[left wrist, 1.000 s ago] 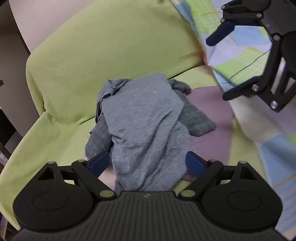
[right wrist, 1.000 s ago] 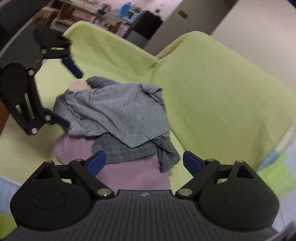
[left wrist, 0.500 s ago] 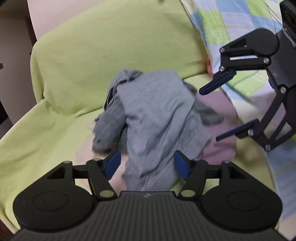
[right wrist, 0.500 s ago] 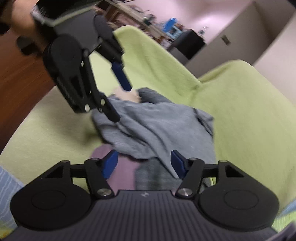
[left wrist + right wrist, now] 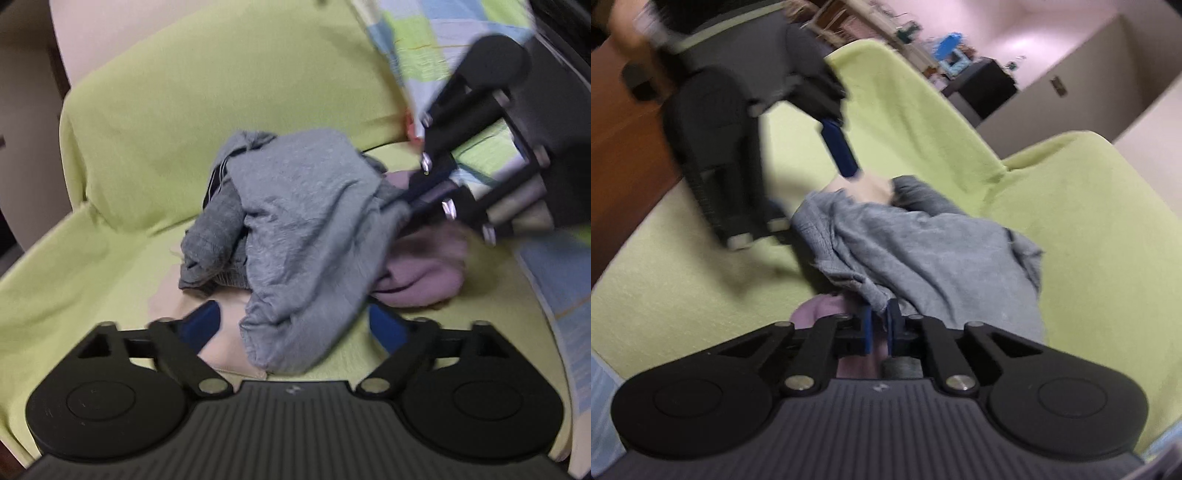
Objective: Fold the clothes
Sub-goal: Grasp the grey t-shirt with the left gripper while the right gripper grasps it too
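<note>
Nearest us, our right tool (image 5: 878, 325) pinches the edge of the grey garment (image 5: 923, 254), fingers pressed together on the cloth. Our left tool (image 5: 295, 325) hangs spread over its other end. The garment lies heaped on the green sofa (image 5: 221, 92), over a mauve cloth (image 5: 424, 273). Beyond, a patchwork blanket (image 5: 443, 29).

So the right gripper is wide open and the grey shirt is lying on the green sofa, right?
Not quite. The right wrist view shows the right gripper shut on the grey shirt, its blue fingers pinching an edge of the cloth. The rest holds: the shirt does lie on the green sofa.
</note>
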